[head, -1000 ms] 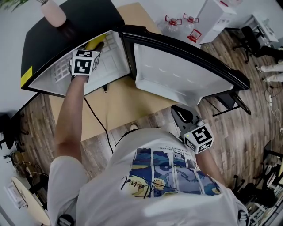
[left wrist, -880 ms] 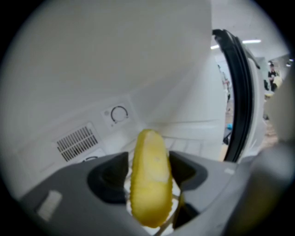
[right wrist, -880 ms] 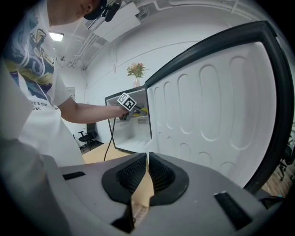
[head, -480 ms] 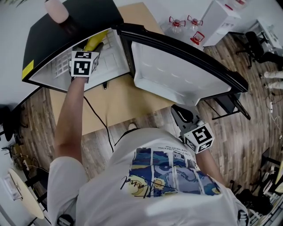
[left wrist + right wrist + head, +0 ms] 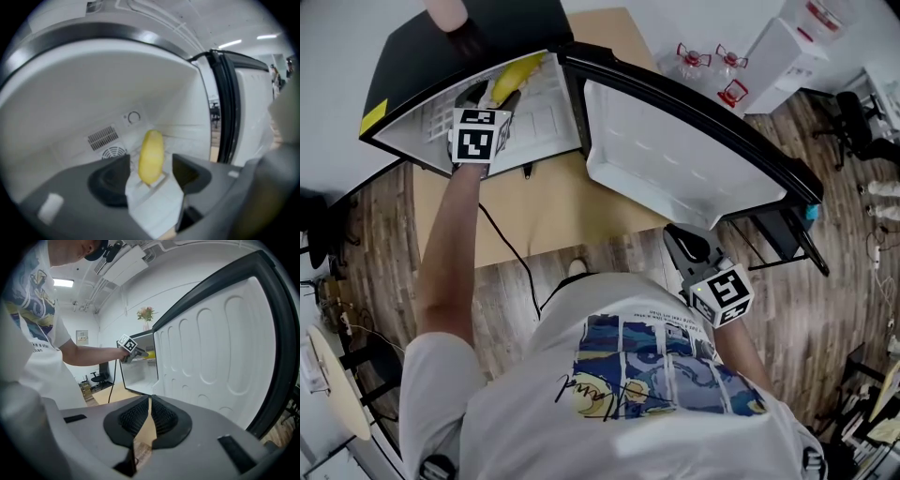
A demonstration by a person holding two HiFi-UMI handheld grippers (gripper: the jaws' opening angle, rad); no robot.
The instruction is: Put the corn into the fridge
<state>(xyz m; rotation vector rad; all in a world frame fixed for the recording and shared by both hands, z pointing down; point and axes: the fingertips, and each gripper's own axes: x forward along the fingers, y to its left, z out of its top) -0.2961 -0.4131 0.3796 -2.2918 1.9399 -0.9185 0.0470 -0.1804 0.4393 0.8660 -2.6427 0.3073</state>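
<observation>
The yellow corn (image 5: 151,154) lies on a white shelf inside the fridge (image 5: 403,47), near the vent on its back wall. In the head view the corn (image 5: 517,75) shows just past the marker cube. My left gripper (image 5: 151,165) reaches into the fridge and is open: its jaws stand on either side of the corn's near end, with a small gap on each side. My right gripper (image 5: 684,246) hangs low by the person's waist, shut and empty, facing the inner face of the open fridge door (image 5: 220,348). From the right gripper (image 5: 149,416) view the left arm is seen stretched into the fridge.
The white-lined fridge door (image 5: 675,159) swings out to the right. The fridge stands on a wooden table (image 5: 544,206) with a black cable (image 5: 511,258) trailing off it. A pink vase (image 5: 450,11) sits on the fridge top. Red-capped bottles (image 5: 712,66) stand behind.
More of the corn now shows beyond the left gripper's cube in the head view. The head camera has shifted a little. The right gripper has stayed put.
</observation>
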